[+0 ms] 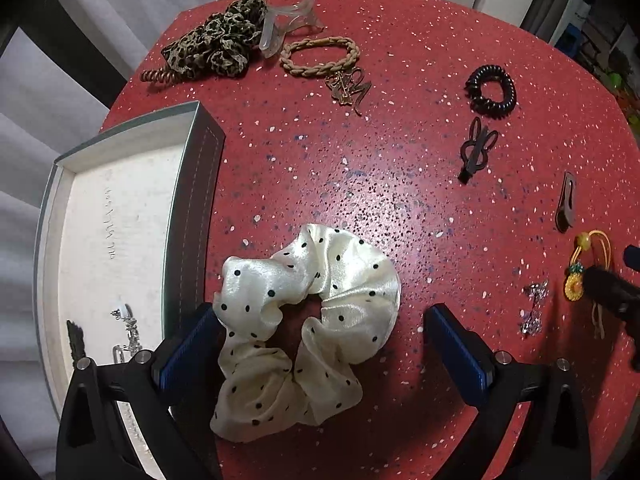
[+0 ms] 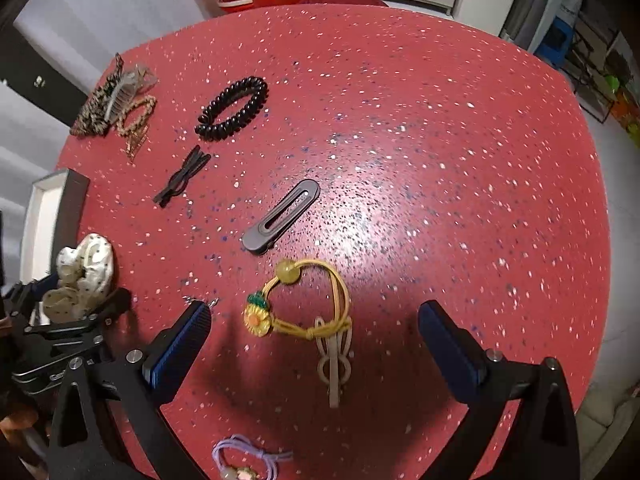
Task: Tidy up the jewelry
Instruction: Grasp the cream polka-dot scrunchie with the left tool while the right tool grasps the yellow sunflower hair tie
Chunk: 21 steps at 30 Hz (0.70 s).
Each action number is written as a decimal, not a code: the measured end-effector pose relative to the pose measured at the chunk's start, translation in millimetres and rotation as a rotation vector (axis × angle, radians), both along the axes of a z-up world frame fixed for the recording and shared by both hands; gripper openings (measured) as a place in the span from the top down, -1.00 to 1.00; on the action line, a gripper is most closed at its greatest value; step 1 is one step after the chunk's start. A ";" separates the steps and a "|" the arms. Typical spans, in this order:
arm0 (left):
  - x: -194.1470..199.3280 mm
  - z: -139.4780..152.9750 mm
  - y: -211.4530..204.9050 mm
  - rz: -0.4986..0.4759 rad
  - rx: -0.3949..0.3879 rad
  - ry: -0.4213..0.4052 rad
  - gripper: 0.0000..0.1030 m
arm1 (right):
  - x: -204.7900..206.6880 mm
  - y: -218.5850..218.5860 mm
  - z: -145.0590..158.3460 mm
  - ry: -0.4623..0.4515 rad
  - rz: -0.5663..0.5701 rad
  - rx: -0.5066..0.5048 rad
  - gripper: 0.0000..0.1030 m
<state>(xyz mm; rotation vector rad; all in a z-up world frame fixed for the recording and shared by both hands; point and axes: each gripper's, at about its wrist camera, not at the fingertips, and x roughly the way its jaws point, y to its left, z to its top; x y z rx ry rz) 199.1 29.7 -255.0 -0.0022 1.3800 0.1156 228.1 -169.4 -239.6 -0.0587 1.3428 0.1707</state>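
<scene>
A cream polka-dot scrunchie (image 1: 304,320) lies on the red speckled table (image 1: 360,184) between the open fingers of my left gripper (image 1: 320,344); it also shows in the right wrist view (image 2: 86,272). The open jewelry box (image 1: 120,240) stands to its left with a few small pieces inside. My right gripper (image 2: 314,340) is open over a yellow sunflower hair tie (image 2: 304,300) and a beige bunny clip (image 2: 334,364).
On the table lie a leopard scrunchie (image 1: 216,44), clear claw clip (image 1: 288,20), braided tan tie (image 1: 320,56), black coil tie (image 2: 232,108), black bunny clip (image 2: 182,176), dark flat clip (image 2: 282,216), sparkly earrings (image 1: 532,308) and a purple tie (image 2: 240,460).
</scene>
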 end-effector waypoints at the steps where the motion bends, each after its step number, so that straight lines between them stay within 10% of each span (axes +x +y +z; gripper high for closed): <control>1: 1.9 -0.8 1.1 0.003 -0.003 -0.002 -1.00 | 0.8 1.9 -2.1 0.000 0.006 -0.009 -0.99; 13: -5.0 -2.6 -1.1 -0.014 -0.056 -0.010 -0.78 | -3.9 25.6 -12.8 -0.031 0.079 -0.101 -0.46; 21: -4.1 10.1 -6.1 -0.043 -0.073 -0.020 0.36 | -9.4 33.3 -3.0 -0.045 0.080 -0.095 0.70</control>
